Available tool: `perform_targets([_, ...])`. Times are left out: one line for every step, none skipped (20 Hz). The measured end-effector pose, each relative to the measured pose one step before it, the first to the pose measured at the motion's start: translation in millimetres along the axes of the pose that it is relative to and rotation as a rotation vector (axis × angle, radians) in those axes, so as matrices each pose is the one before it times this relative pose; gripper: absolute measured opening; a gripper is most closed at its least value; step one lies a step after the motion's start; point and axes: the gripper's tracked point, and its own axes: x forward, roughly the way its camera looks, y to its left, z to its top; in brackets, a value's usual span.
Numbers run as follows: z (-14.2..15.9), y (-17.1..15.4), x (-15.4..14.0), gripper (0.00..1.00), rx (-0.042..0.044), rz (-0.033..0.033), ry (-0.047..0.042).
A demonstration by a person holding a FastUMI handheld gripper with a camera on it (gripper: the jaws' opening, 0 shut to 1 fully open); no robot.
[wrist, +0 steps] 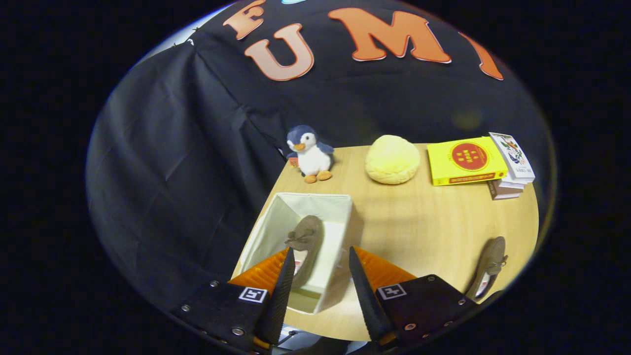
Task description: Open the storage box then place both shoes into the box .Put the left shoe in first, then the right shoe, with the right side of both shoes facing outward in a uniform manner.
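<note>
A cream fabric storage box (276,224) stands open on the wooden table, just ahead of my fingers. One brown flat shoe with a bow (306,246) is inside it, on its side with the toe pointing away from me. Its heel end lies beside my left finger, and I cannot tell if that finger touches it. My gripper (320,256) hangs over the near part of the box with its fingers apart and nothing pressed between them. The second brown shoe (489,266) lies on the table to the right of my right finger, near the table's edge.
At the back of the table (419,222) sit a penguin plush (310,154), a round yellow cushion (392,159) and a stack of books (475,162) with a yellow one on top. Black cloth walls stand behind and to the left.
</note>
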Motion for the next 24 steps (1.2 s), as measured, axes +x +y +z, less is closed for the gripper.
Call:
perform_targets([-0.33, -18.20, -8.81, 0.68, -0.00107, -0.02241, -0.00747])
perform_targets([-1.31, -19.44, -6.59, 0.70, 0.00055, -0.02338, -0.00938])
perform_targets([-2.40, -19.54, -5.91, 0.72, 0.00271, -0.02196, -0.00566])
perform_targets([-4.32, -16.71, -6.09, 0.75, 0.01288, -0.01773, 0.00194])
perform_targets([-3.73, -17.00, -5.40, 0.79, 0.01564, -0.01164, 0.00226])
perform_targets([-5.59, -14.25, -1.64, 0.82, 0.01488, -0.01336, 0.00130])
perform_targets([-4.89, -15.54, -0.84, 0.86, 0.00687, -0.01701, -0.00056])
perform_targets([-4.40, -17.65, -0.75, 0.88, -0.00197, -0.02643, 0.00395])
perform_targets([-5.45, -17.46, -0.59, 0.91, -0.00669, -0.02182, 0.00548])
perform_targets([-6.21, -15.84, -0.16, 0.92, -0.00403, -0.01820, 0.00831])
perform_targets([-8.56, -14.21, 0.79, 0.94, 0.00127, -0.01491, 0.01264])
perform_targets([-8.67, -14.05, 1.27, 0.94, 0.00978, -0.01513, 0.01478])
perform_targets([-8.95, -13.95, 1.78, 0.95, 0.01226, -0.01268, 0.01848])
perform_targets([-9.74, -13.52, 4.26, 0.95, 0.00339, -0.01306, 0.01329])
perform_targets([-8.23, -15.66, 4.25, 0.95, 0.00203, -0.01681, 0.00977])
perform_targets([-11.89, -14.53, 4.08, 0.95, 0.00200, -0.01791, 0.02001])
perform_targets([-11.39, -13.59, 5.73, 0.95, 0.00708, -0.01516, 0.02351])
perform_targets([-8.21, -12.47, 6.29, 0.95, 0.00907, -0.01327, 0.01767])
perform_targets([-7.33, -11.18, 4.85, 0.95, 0.00930, -0.01127, 0.01516])
perform_targets([-7.18, -10.41, 5.05, 0.95, 0.00705, -0.00977, 0.01681])
perform_targets([-7.72, -10.29, 6.87, 0.94, 0.00420, -0.00878, 0.01833])
perform_targets([-6.47, -9.81, 6.85, 0.93, 0.00129, -0.01300, 0.01366])
perform_targets([-3.95, -10.43, 8.30, 0.92, 0.00215, -0.01511, 0.00870])
perform_targets([-3.51, -11.23, 10.59, 0.90, 0.00164, -0.01988, 0.00766])
